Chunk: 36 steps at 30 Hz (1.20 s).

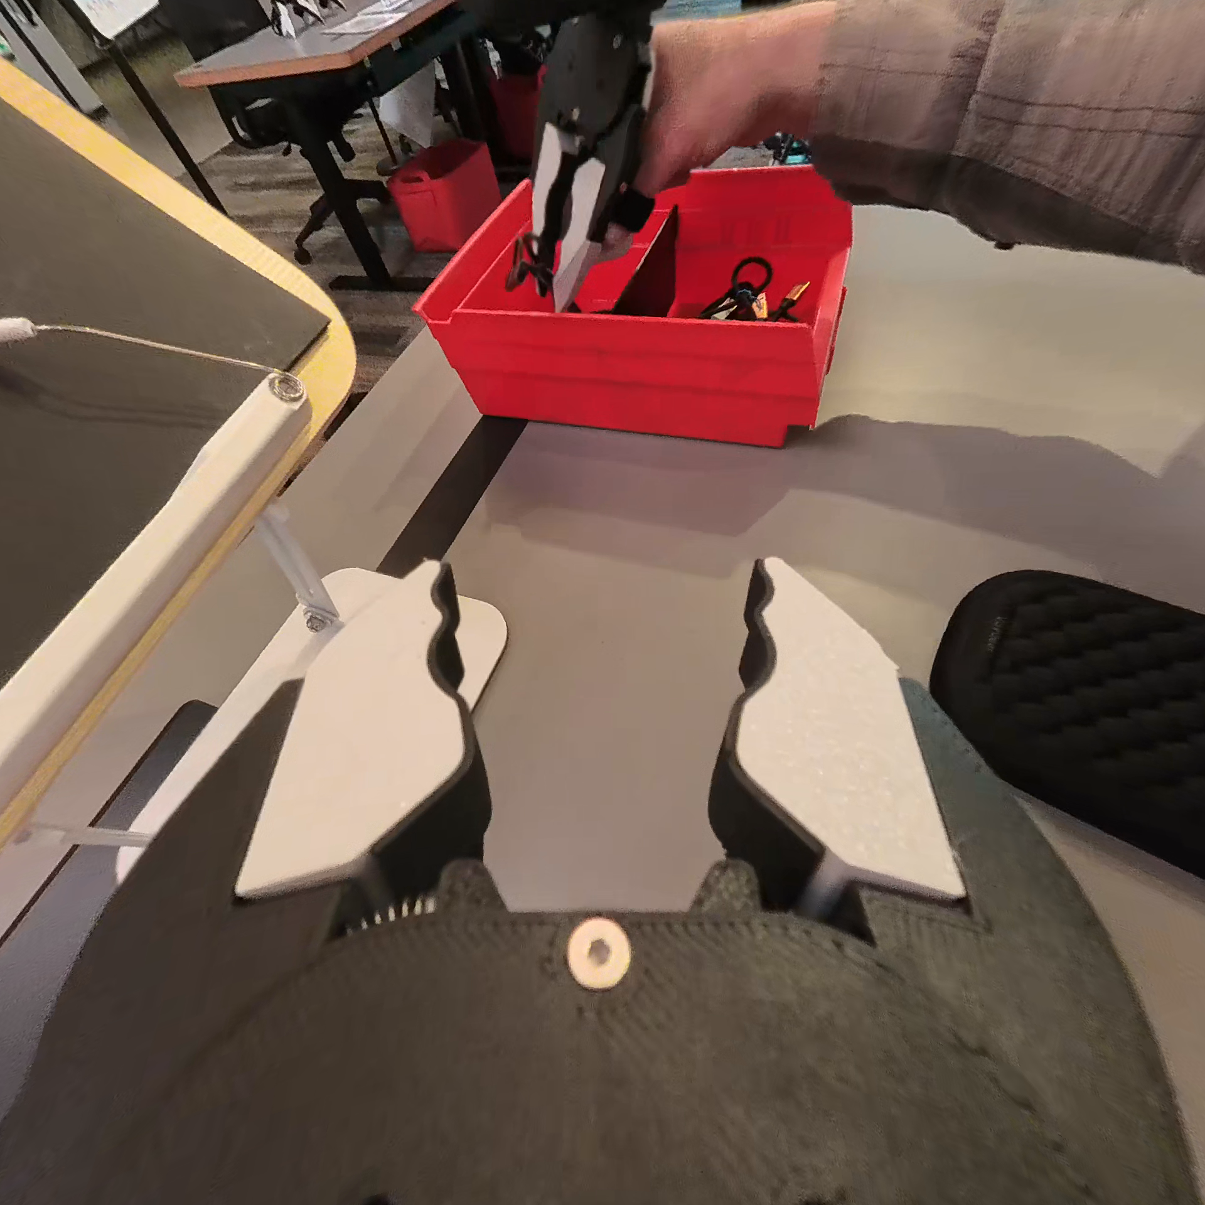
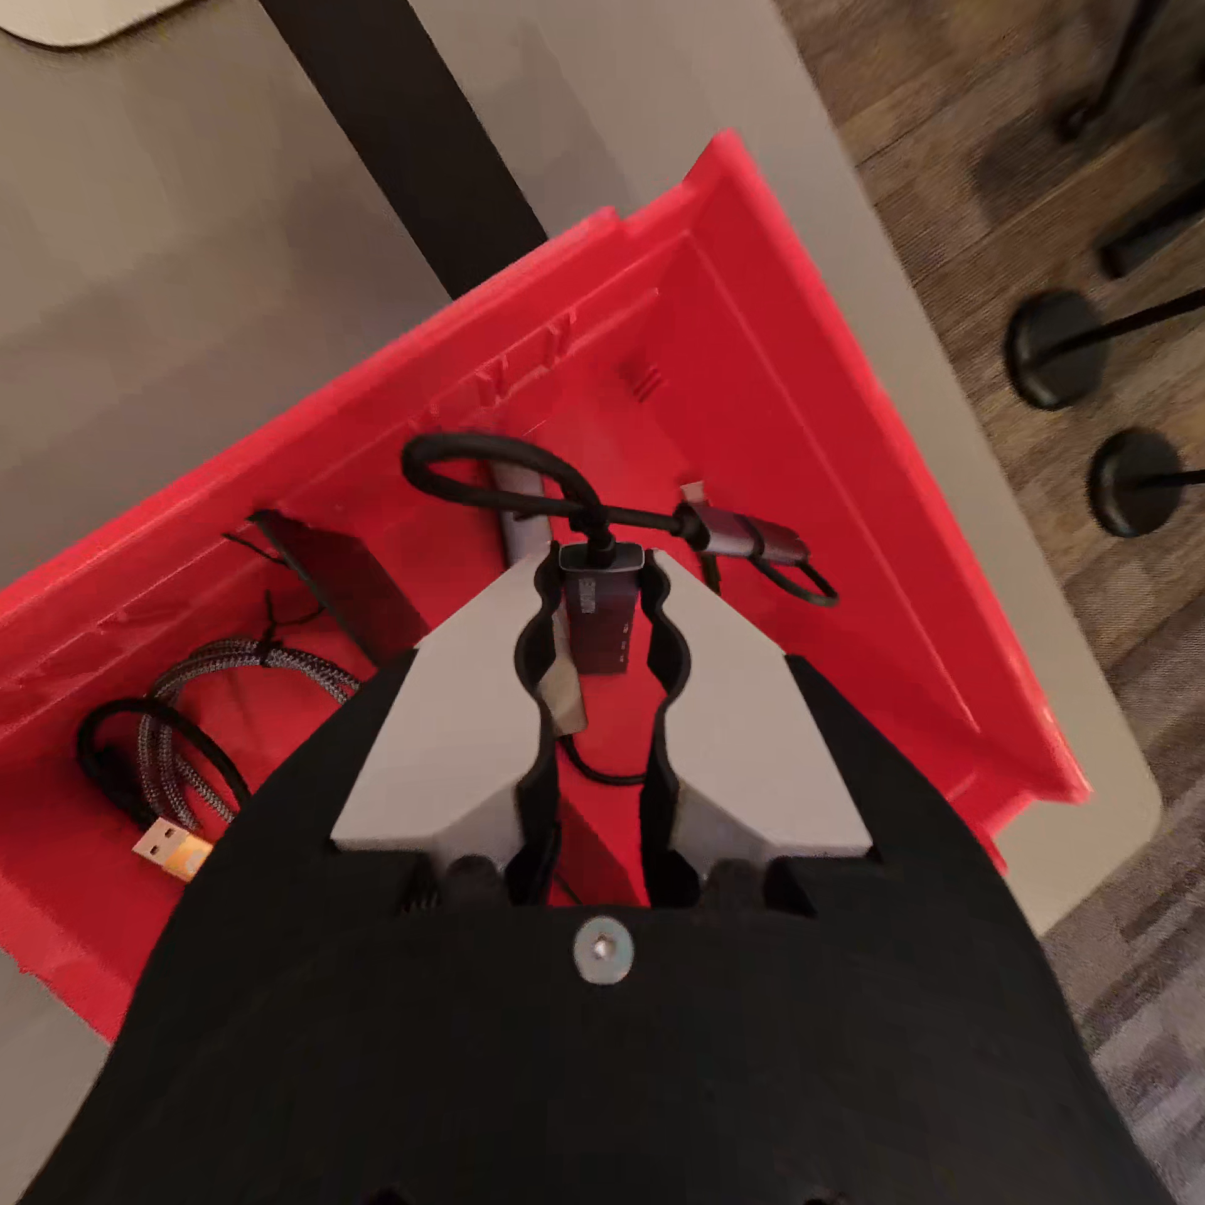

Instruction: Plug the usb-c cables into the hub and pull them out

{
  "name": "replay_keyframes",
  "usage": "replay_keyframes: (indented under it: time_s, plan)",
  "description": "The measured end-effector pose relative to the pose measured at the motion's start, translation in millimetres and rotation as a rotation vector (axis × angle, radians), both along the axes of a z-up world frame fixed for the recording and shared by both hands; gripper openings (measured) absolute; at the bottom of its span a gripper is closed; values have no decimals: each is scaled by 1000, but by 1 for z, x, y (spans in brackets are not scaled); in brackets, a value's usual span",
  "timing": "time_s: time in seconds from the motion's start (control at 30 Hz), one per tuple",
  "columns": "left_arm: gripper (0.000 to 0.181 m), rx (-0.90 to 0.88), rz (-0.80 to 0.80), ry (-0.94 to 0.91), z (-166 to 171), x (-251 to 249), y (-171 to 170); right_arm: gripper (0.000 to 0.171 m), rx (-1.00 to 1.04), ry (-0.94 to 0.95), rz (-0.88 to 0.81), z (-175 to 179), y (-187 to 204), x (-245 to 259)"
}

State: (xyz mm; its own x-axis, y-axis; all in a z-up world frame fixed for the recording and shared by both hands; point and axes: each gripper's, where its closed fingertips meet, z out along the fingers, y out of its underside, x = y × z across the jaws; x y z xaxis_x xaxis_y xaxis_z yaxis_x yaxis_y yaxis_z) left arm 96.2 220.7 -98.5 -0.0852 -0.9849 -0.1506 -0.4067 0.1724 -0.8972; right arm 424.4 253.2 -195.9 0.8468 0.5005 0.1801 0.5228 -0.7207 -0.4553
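A red bin (image 1: 626,371) stands on the grey table (image 1: 652,521). My right gripper (image 2: 596,561) reaches down into one compartment of the bin (image 2: 750,326) and is shut on the end of a slim grey hub (image 2: 596,613). The hub's black cable (image 2: 482,450) loops away to a grey plug (image 2: 750,528). A coiled braided cable (image 2: 176,704) with an orange-tipped plug (image 2: 173,847) lies in the other compartment. My left gripper (image 1: 600,574) is open and empty, low over the table in front of the bin. The right gripper also shows in the left wrist view (image 1: 561,261).
A black divider (image 1: 652,274) splits the bin, and more black cables (image 1: 750,293) lie on its right side. A black padded rest (image 1: 1076,704) lies at the right. A white stand base (image 1: 391,626) and a raised board (image 1: 130,326) are at the left. The table edge runs beside the bin (image 2: 945,326). The left gripper's tips are roughly 35 cm from the right gripper's.
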Motion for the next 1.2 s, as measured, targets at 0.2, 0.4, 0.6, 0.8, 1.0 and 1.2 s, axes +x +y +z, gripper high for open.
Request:
replay_keyframes:
  time_s: [0.2, 0.4, 0.6, 0.8, 1.0, 1.2]
  plan:
    - [84, -3, 5, 3, 1, -3, 4, 71, -50, 3, -82, 2, 2, -2]
    - [85, -3, 4, -6, 12, -7, 4, 116, 141, 76, -44, 69, -24, -78]
    - [86, -51, -29, 3, 17, -10, -11, 124, 179, 286, 122, 59, -60, -252]
    - [87, -82, -21, 134, -19, -31, -34, 130, 23, 345, 186, -38, -61, -354]
    - [88, -143, 5, 183, -56, -47, -55, 148, 57, 267, 229, -82, -44, -362]
    - [87, -198, -18, 191, -84, -34, -66, 152, 139, 293, 233, -79, -29, -365]
